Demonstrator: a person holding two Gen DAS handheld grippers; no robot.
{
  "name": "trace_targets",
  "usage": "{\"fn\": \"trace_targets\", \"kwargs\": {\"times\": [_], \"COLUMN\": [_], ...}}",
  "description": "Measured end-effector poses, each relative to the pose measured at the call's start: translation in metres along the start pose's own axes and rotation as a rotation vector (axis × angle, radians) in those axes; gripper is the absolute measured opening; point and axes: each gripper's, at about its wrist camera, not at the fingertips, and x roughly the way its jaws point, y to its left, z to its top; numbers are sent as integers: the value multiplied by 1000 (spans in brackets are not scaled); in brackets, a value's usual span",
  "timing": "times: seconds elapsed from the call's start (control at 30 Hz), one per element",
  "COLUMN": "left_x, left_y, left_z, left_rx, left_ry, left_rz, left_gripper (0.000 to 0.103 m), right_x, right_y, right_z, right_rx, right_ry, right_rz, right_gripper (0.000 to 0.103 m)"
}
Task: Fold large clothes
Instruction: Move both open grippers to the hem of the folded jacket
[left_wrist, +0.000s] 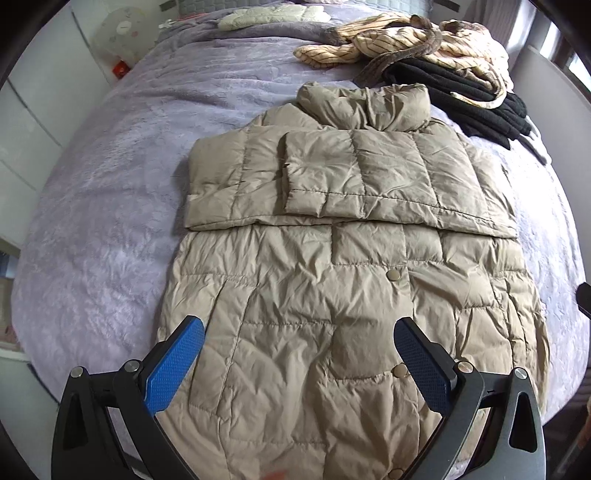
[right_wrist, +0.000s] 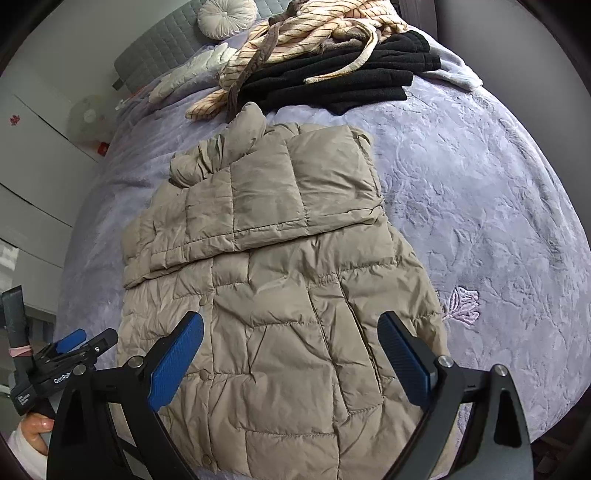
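Observation:
A large beige quilted puffer coat (left_wrist: 332, 295) lies flat on the lavender bed (left_wrist: 110, 221), collar far, hem near me. Both sleeves (left_wrist: 351, 177) are folded across its chest. My left gripper (left_wrist: 299, 328) is open and empty, hovering over the coat's lower half near the snap buttons. In the right wrist view the same coat (right_wrist: 277, 295) fills the middle, and my right gripper (right_wrist: 290, 328) is open and empty above its lower right part. The left gripper (right_wrist: 79, 341) shows at the left edge of that view, beside the coat's hem.
A striped cream garment (left_wrist: 406, 40) lies on a stack of folded black clothes (left_wrist: 461, 96) at the bed's far right. A cream quilted item (left_wrist: 273, 16) and a round cushion (right_wrist: 227, 16) sit by the grey headboard (right_wrist: 162, 48). White cabinets (left_wrist: 33, 122) stand on the left.

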Motion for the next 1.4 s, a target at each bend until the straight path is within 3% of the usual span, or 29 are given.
{"fn": "trace_targets", "kwargs": {"times": [0.23, 0.57, 0.83, 1.1, 1.4], "left_x": [-11, -27, -12, 4, 34], "left_y": [-6, 4, 45, 111, 153], "left_z": [-26, -52, -90, -125, -173], "left_rx": [-91, -83, -63, -122, -241], "left_ry": [20, 23, 77, 119, 222], "left_rz": [6, -10, -48, -80, -244], "left_gripper": [103, 103, 103, 103, 103], "right_x": [-1, -3, 1, 4, 4], "right_y": [-16, -19, -11, -27, -67], "right_z": [-3, -27, -82, -134, -169], "right_rx": [-40, 43, 203, 401, 611], "right_ry": [77, 131, 160, 181, 167], "right_rz": [49, 114, 142, 153, 194], "right_gripper": [96, 96, 96, 96, 96]}}
